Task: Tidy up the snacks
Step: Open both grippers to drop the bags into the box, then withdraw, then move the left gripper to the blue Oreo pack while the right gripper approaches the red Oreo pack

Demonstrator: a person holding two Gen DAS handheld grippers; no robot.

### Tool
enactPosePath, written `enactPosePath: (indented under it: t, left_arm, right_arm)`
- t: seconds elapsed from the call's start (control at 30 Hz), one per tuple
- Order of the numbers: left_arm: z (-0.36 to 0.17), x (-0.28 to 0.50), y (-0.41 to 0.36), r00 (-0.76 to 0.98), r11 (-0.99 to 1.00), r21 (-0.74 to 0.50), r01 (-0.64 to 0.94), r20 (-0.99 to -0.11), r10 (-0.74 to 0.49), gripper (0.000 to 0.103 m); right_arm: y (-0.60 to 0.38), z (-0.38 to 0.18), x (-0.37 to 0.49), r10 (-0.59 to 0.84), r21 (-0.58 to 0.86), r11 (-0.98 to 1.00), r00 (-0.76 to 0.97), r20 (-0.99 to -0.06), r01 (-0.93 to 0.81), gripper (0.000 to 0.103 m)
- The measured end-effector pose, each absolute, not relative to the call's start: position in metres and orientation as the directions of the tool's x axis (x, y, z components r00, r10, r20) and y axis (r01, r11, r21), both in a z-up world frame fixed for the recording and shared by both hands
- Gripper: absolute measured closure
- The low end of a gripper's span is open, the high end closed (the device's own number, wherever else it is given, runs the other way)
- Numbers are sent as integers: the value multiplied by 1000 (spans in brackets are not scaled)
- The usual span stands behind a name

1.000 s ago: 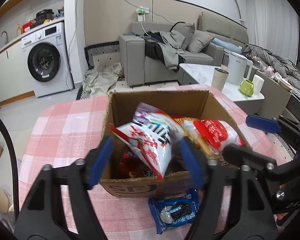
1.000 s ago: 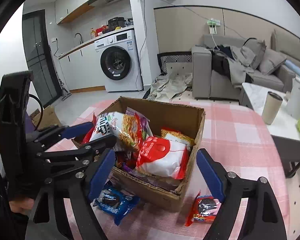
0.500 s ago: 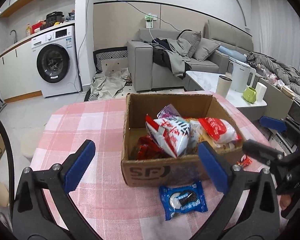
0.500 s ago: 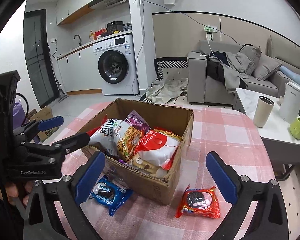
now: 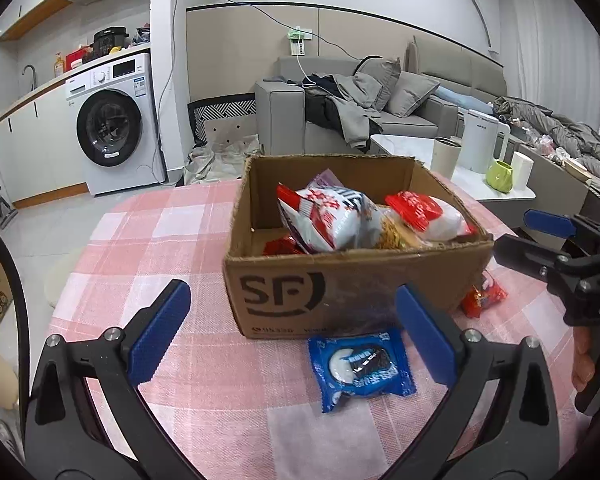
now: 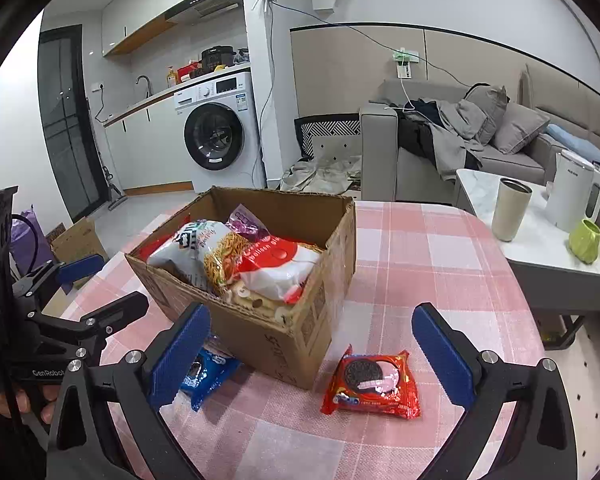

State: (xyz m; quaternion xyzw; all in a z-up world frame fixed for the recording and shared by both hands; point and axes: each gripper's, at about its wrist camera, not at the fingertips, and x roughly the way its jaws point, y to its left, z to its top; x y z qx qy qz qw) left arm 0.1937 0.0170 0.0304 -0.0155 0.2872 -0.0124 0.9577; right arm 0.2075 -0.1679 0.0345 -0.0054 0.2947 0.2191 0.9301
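Snacks still outside the box (image 5: 352,280) number two: a blue pack (image 5: 360,364) and a red pack (image 5: 482,296), both flat on the pink-checked table (image 5: 147,240).

From the left wrist view, the left hand-held gripper (image 5: 293,330) stands wide open with nothing between its blue pads. The blue pack lies just ahead of it and a little toward its right finger, close against the box's near wall. Its long axis runs roughly across the line of the fingers, so the jaws as they stand would straddle it end to end. The red pack shows only partly, at the box's near right corner, beyond the right finger. The right hand-held gripper (image 5: 540,236) shows at the right edge of this view, beside the box.

From the right wrist view, the right hand-held gripper (image 6: 312,344) is likewise wide open and empty. The red pack (image 6: 372,384) lies between its fingers and straight ahead, just beside the box (image 6: 300,328) corner, long axis across the fingers. The blue pack (image 6: 203,376) is half hidden behind the left finger, nearer the left hand-held gripper (image 6: 99,292).

By my reading, each side has its own pack: blue for the left, red for the right, each needing a short drop forward and down. The box already holds several bags piled to its rim.
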Motion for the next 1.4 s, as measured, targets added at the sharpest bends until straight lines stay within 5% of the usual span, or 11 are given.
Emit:
enactPosePath:
  t: [0.23,1.4]
  left_arm:
    - [14,194,11,825,998,-62,25,-563,-56,1]
    - [-32,209,-3,737,994,-55,93,-668,-106,1]
  right_arm:
    - [-187,26,207,389,121,915,764,-515,-385,1]
    - [-200,-51,251,301,122,933,551,-778,-337,1]
